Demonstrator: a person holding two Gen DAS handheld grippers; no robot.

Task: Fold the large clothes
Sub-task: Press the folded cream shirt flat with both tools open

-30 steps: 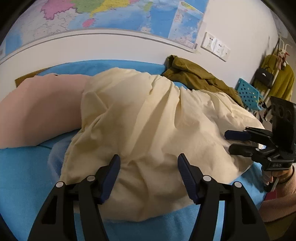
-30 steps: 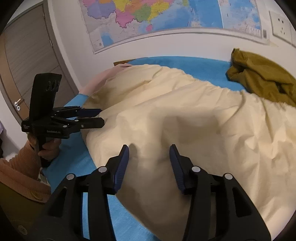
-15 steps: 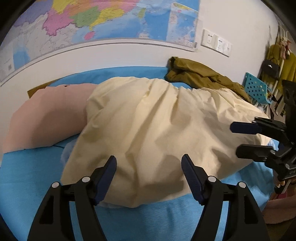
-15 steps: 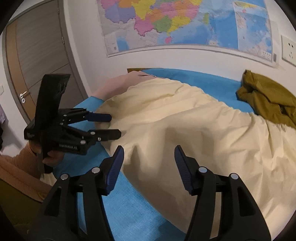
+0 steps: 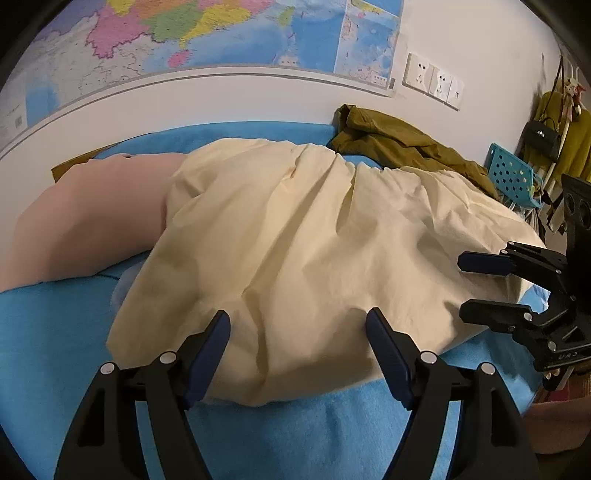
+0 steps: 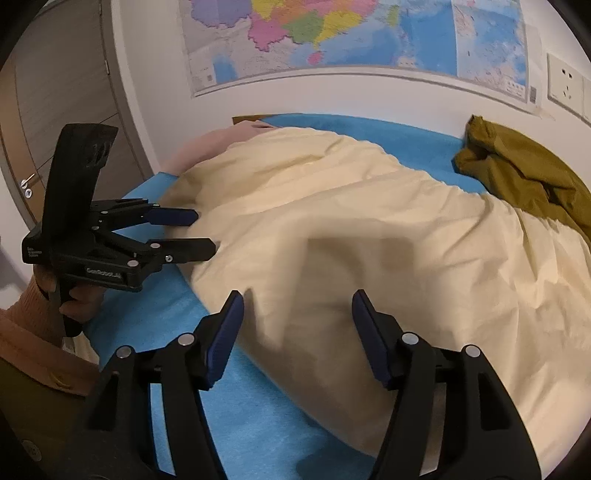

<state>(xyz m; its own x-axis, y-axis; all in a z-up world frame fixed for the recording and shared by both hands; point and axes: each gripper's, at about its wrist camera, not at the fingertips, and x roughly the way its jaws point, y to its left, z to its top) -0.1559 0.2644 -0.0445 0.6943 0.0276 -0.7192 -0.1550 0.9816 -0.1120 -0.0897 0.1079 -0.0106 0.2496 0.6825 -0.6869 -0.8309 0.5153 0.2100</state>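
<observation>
cream garment (image 5: 295,236), blue bedcover (image 5: 55,332), olive jacket (image 6: 524,173)

Past my fingers I see a blue cover (image 5: 55,332) spread under everything. Far ahead, a map (image 5: 221,33) hangs on the wall, with sockets (image 5: 432,79) to its right. Off to the right of the left fingers sit a teal basket (image 5: 511,175) and hanging bags (image 5: 545,138). Left of the right fingers, a door (image 6: 55,110).
</observation>
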